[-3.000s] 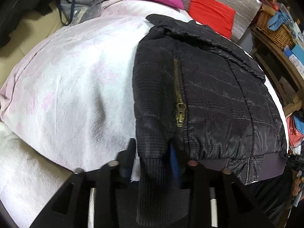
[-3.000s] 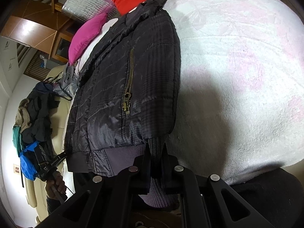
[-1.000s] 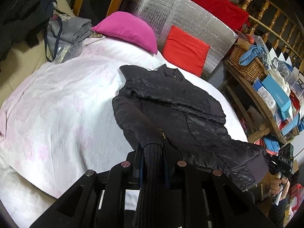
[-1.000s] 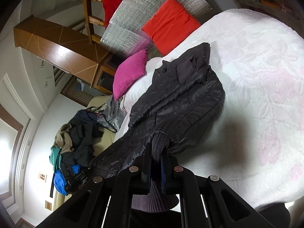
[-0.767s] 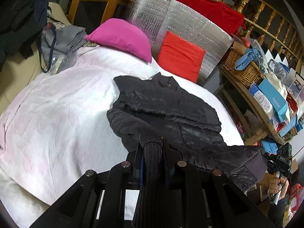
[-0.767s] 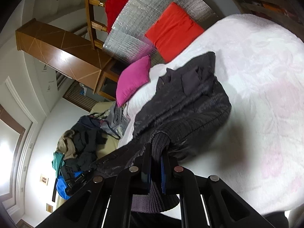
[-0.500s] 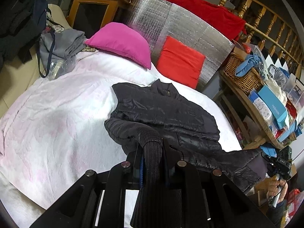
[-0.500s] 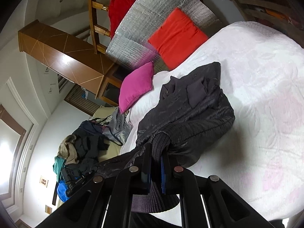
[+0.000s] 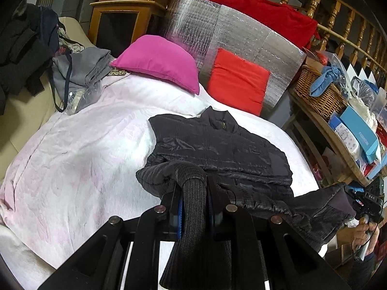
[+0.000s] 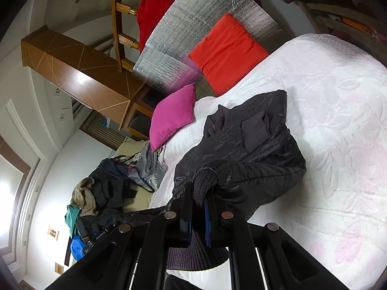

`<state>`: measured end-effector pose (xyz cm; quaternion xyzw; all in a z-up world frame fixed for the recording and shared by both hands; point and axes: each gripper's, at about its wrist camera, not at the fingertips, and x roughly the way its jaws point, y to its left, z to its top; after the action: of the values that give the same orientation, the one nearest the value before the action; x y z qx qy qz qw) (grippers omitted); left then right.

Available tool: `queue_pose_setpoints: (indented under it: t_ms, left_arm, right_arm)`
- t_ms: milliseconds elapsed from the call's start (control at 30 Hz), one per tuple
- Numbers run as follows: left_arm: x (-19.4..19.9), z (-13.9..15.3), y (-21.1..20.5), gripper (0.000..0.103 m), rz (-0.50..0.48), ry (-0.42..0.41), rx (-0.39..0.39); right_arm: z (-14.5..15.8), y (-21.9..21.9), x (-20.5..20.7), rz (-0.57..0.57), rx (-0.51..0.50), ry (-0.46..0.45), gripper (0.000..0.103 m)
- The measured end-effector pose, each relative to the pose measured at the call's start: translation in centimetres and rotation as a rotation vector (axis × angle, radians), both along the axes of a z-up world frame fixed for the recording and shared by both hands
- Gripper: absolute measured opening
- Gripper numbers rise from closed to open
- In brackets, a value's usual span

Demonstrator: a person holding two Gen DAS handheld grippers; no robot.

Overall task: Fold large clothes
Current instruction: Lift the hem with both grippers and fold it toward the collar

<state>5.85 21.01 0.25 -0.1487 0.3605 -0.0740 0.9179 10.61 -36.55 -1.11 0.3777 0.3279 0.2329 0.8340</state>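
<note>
A black quilted jacket point(image 9: 217, 149) lies on the white bedspread point(image 9: 79, 159), collar toward the pillows. Its lower part is lifted off the bed and doubled back over the upper part. My left gripper point(image 9: 193, 203) is shut on the ribbed hem point(image 9: 193, 193) at one lower corner. My right gripper point(image 10: 199, 207) is shut on the ribbed hem point(image 10: 205, 183) at the other corner; the jacket point(image 10: 241, 149) bulges in a roll beyond it. In the left wrist view the right gripper point(image 9: 362, 203) and a hand hold the stretched far corner. The pads are hidden by the fabric.
A pink pillow point(image 9: 159, 65) and a red cushion point(image 9: 237, 82) lean on a silver panel at the head. A grey bag point(image 9: 79, 75) and a pile of dark clothes point(image 10: 106, 193) lie on the left. Shelves with a wicker basket point(image 9: 321, 91) stand right.
Both grippers have risen and carried the jacket's lower hem toward the collar. The jacket, flat three seconds ago, now folds over itself with more bedspread bare in front.
</note>
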Motion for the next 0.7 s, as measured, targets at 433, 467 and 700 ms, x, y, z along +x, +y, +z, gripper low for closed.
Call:
queue_pose_setpoints:
  t_ms: [433, 467, 700]
  left_arm:
    - [1.3, 0.6, -0.4, 0.017, -0.006, -0.011, 0.020]
    - [1.5, 0.7, -0.4, 0.017, -0.008, -0.012, 0.024]
    - [4.4, 1.7, -0.3, 0.017, -0.008, -0.015, 0.047]
  right_arm:
    - [1.2, 0.3, 1.8, -0.011, -0.017, -0.010, 0.008]
    - [1.3, 0.4, 2.0, -0.016, -0.016, -0.012, 0.008]
    - [2.5, 0.6, 4.1, -0.033, -0.005, -0.033, 0.008]
